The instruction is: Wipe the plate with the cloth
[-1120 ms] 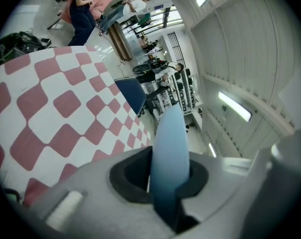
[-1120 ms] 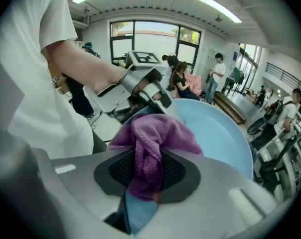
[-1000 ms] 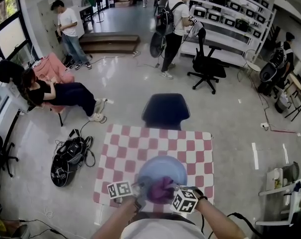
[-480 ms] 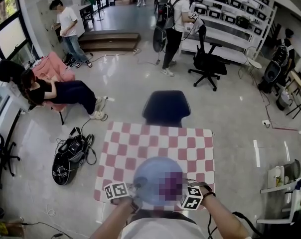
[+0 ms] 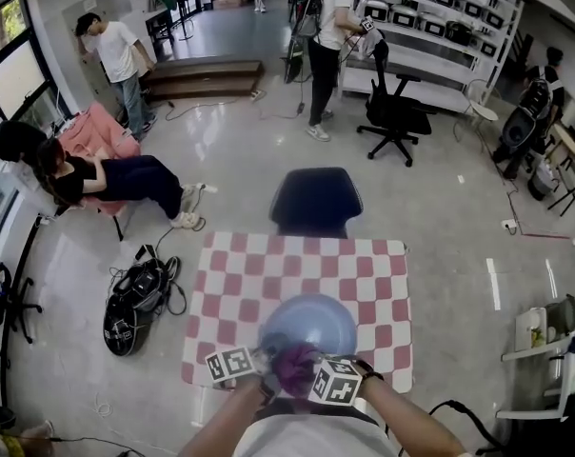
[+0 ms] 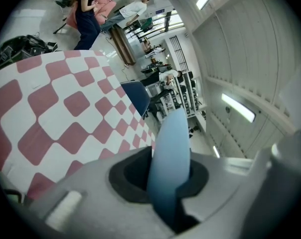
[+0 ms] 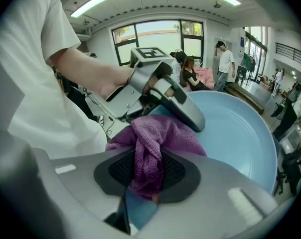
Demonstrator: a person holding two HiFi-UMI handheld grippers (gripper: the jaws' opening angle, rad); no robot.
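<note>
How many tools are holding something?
2. The left tool grips the plate by its rim; the right tool grips the cloth.

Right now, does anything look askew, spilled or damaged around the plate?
Nothing stands out: the left gripper clamps the rim of the blue plate, and the right gripper presses the bunched purple cloth against it.

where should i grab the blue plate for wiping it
Its thin rim, from the person's near left, where the left gripper clamps it: the plate is wide and shallow, so only the edge fits between jaws, leaving its face free for the cloth.
</note>
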